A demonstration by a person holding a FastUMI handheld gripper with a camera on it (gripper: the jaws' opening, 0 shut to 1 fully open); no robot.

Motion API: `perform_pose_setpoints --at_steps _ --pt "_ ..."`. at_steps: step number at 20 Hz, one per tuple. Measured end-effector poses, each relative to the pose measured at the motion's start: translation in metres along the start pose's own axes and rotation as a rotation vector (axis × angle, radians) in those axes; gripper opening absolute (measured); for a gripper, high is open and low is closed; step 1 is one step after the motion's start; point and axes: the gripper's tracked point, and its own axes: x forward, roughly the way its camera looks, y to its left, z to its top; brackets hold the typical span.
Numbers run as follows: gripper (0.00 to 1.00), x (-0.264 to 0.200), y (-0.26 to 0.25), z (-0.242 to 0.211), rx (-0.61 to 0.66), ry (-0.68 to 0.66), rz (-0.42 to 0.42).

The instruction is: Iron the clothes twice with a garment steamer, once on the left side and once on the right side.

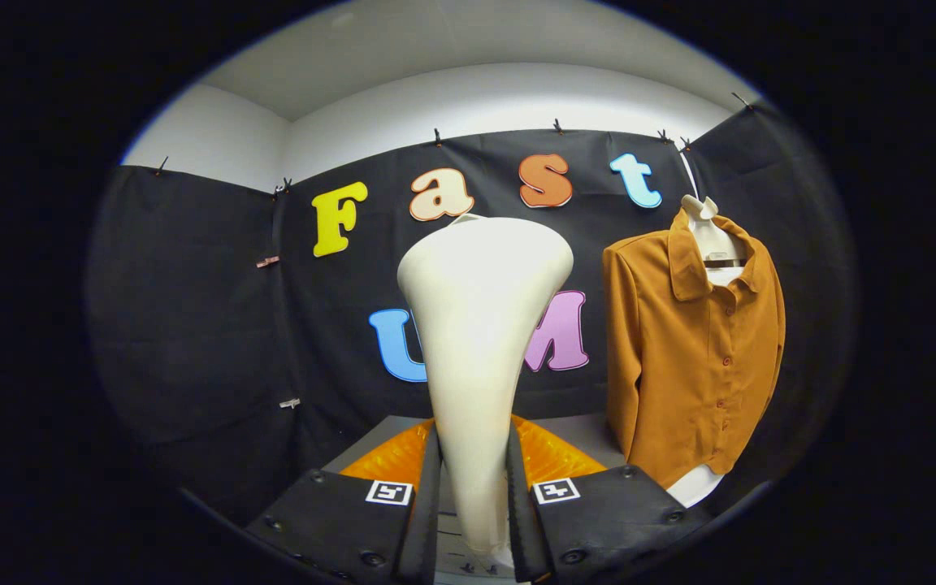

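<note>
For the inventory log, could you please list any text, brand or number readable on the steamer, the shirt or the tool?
steamer: no text readable.
shirt: no text readable.
tool, fingers clamped on the steamer: two square markers with coded patterns, no words or numbers.

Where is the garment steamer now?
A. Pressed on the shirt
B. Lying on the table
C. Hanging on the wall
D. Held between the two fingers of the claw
D: the claw is shut on the white garment steamer, apart from the brown shirt.
</note>
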Motion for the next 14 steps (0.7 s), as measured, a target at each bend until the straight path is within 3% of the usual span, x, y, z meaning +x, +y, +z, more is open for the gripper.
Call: perform_pose_setpoints --at_steps 3,14 --pt "0.39 -0.005 0.015 0.001 0.004 -0.019 0.038" --pt "0.39 -0.014 0.006 0.004 -0.021 -0.036 -0.014"
